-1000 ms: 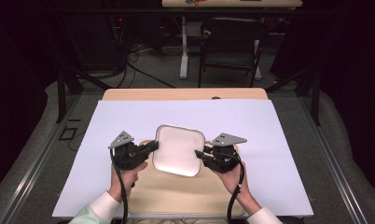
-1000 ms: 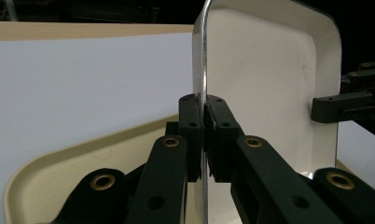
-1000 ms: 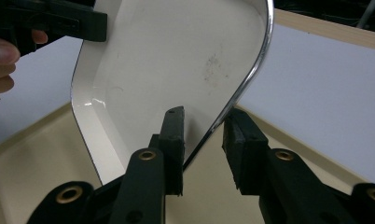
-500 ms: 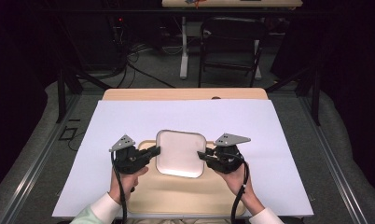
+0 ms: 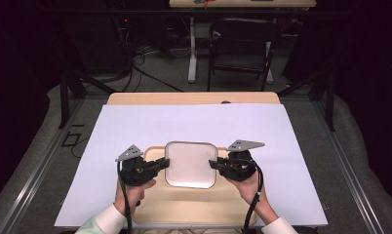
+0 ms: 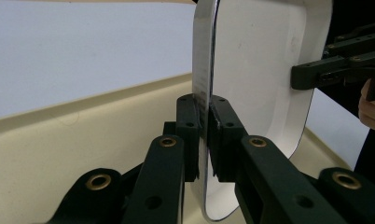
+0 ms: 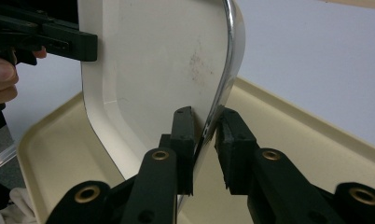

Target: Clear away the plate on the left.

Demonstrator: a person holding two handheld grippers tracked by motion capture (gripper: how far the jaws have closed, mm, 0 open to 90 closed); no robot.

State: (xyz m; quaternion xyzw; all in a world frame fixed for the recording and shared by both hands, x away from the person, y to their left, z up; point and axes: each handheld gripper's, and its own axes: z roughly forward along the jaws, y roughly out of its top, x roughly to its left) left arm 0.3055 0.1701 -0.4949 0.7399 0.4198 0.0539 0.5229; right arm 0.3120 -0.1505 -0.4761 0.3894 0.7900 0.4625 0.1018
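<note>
High view shows left claw [image 5: 164, 165] and right claw [image 5: 214, 164], just closing, clamped on the square plate's [image 5: 191, 163] nine and three o'clock rims; uneven lifting could slip it onto the beige tray [image 5: 184, 209].

- A white sheet [image 5: 184, 124] covers most of the wooden table [image 5: 194, 98] — only the table's far edge shows bare beyond it.
- A beige tray [image 5: 184, 209] lies on the sheet at the table's near edge.
- A dark chair [image 5: 243, 51] stands on the floor beyond the table's far edge.
- Cables [image 5: 135, 63] trail over the floor beyond the table's far left corner.
</note>
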